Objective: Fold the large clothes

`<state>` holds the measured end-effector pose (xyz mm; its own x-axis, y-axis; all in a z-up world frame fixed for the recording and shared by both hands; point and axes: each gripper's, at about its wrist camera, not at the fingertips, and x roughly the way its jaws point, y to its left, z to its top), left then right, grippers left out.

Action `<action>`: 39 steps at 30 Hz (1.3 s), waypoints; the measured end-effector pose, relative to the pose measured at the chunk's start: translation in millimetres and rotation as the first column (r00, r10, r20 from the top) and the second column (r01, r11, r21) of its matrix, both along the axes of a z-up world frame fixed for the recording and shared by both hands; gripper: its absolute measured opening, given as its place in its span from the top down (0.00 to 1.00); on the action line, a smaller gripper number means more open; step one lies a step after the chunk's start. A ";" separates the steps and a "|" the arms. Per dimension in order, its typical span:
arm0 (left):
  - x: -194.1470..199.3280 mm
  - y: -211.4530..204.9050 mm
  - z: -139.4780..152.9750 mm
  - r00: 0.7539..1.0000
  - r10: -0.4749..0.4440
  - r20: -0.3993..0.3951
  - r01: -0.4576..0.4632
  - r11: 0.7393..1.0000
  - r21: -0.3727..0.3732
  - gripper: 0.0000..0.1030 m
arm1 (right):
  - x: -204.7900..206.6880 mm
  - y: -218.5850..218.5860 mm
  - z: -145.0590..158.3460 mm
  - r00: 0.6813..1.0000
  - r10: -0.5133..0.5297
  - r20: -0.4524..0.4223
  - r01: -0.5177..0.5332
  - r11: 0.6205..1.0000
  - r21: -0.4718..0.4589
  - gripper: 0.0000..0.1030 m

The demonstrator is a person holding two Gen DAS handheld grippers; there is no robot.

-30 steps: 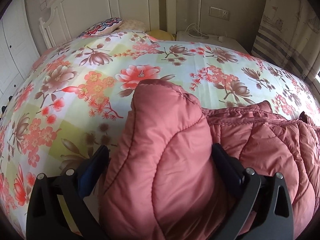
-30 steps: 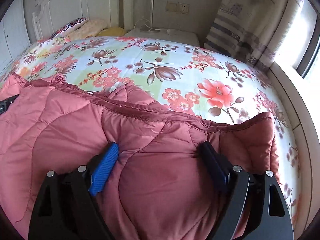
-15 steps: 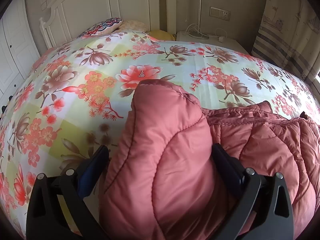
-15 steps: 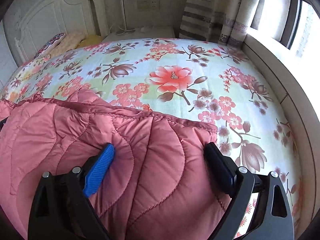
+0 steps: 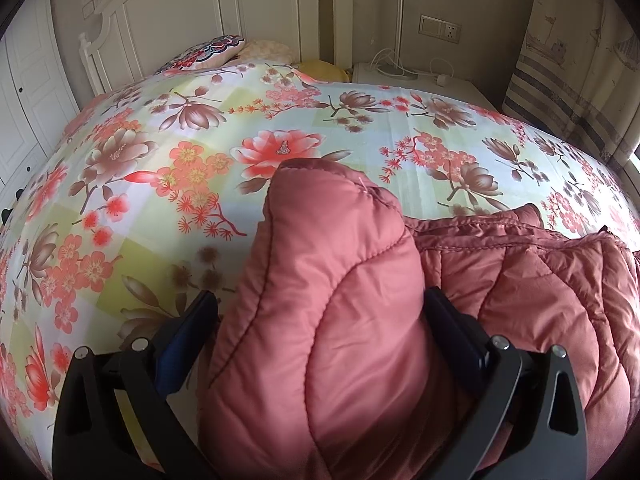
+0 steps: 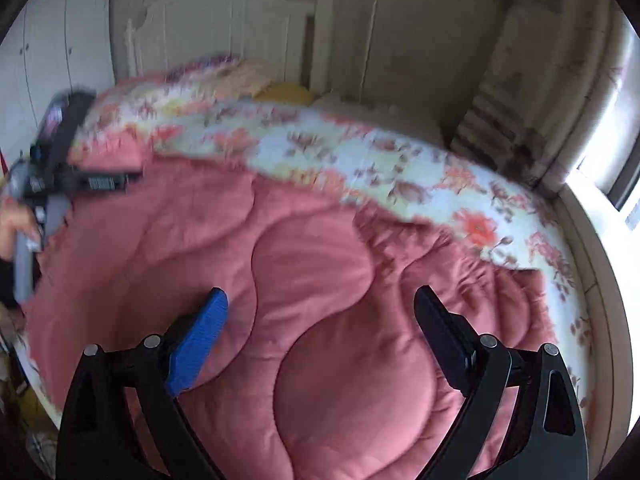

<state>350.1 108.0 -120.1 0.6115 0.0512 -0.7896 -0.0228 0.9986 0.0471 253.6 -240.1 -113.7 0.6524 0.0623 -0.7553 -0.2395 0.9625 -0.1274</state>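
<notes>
A pink quilted coat (image 5: 520, 280) lies on the floral bed sheet (image 5: 168, 168). One thick fold of it (image 5: 328, 272) stands up between the jaws of my left gripper (image 5: 320, 300), which is shut on it. In the right wrist view the coat (image 6: 320, 264) lies spread flat under my right gripper (image 6: 320, 294). That gripper's jaws are opening wide and hang above the fabric with nothing pressed between them. The left gripper's body (image 6: 60, 160) and the hand holding it (image 6: 16, 220) show at the coat's far left edge. The right view is motion-blurred.
A white headboard (image 5: 208, 12) and pillows (image 5: 208, 50) are at the bed's far end. Beside them stands a white nightstand with cables (image 5: 404, 74). A striped curtain (image 5: 560, 92) hangs at the right, and a bright window ledge (image 6: 600, 208) runs along the bed's right side.
My right gripper has let go of the coat's edge, opened wider and swung away, so it now looks over the flat coat. The left gripper and its fold have not moved.
</notes>
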 end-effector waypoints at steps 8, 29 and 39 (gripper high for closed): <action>-11.6 9.0 24.3 1.000 -0.008 -0.016 0.007 0.997 -0.076 0.07 | 11.3 -6.6 -6.1 1.000 -0.010 -0.012 0.011 0.998 0.061 0.06; -118.1 -106.1 4.4 0.935 -0.330 0.132 0.321 0.943 0.083 0.02 | -54.9 -27.7 37.5 0.989 -0.105 0.105 0.097 0.992 0.081 0.06; -117.1 -99.9 3.5 0.938 -0.324 0.125 0.314 0.945 0.090 0.02 | -106.3 -48.9 15.3 0.993 -0.096 0.073 0.086 0.988 0.131 0.06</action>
<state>233.1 8.1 -116.6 0.7060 -0.1137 -0.6990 0.2853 0.9491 0.1337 147.3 -289.0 -98.4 0.7167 0.0924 -0.6912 -0.1444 0.9894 -0.0175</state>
